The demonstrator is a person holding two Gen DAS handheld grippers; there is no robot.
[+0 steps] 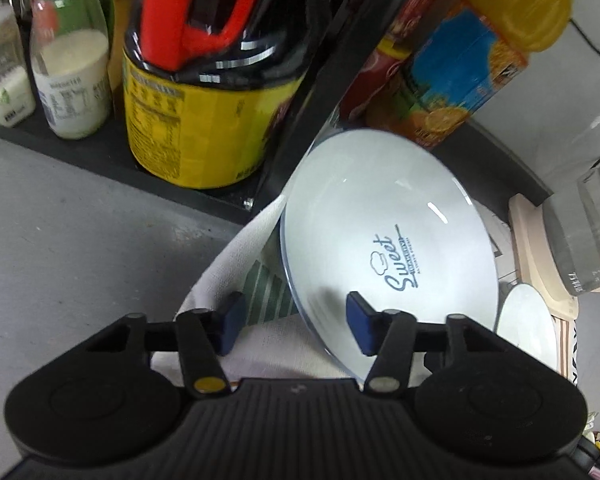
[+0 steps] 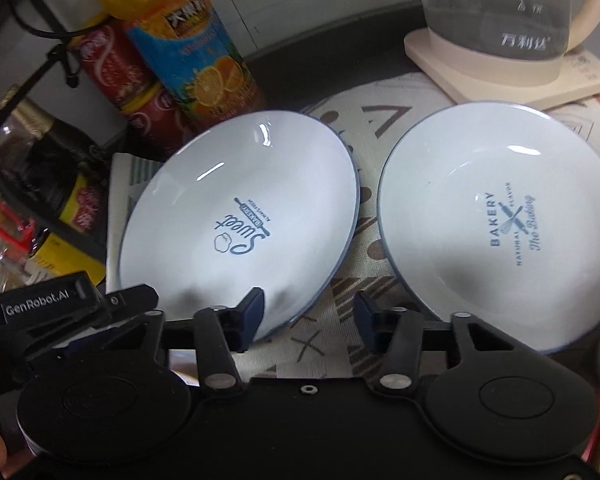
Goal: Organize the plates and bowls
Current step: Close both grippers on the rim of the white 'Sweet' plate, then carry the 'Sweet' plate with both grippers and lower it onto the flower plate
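Two white blue-rimmed plates lie side by side on a patterned cloth [image 2: 352, 280] on the counter: the "Sweet" plate [image 2: 240, 216] and, just beside it, the "Bakery" plate [image 2: 500, 220]. The left gripper [image 1: 296, 322] is spread around the "Sweet" plate's rim. The right gripper [image 2: 308, 314] is spread, empty.

Juice carton [image 2: 198, 52] near glass kettle [image 2: 512, 12]

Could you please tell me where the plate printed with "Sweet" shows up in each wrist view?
Left wrist view: the Sweet plate sits right of centre, tilted, its near rim between the left gripper fingers.
Right wrist view: Sweet plate left of centre, beside the Bakery plate.
Shared landmark: orange juice bottle.
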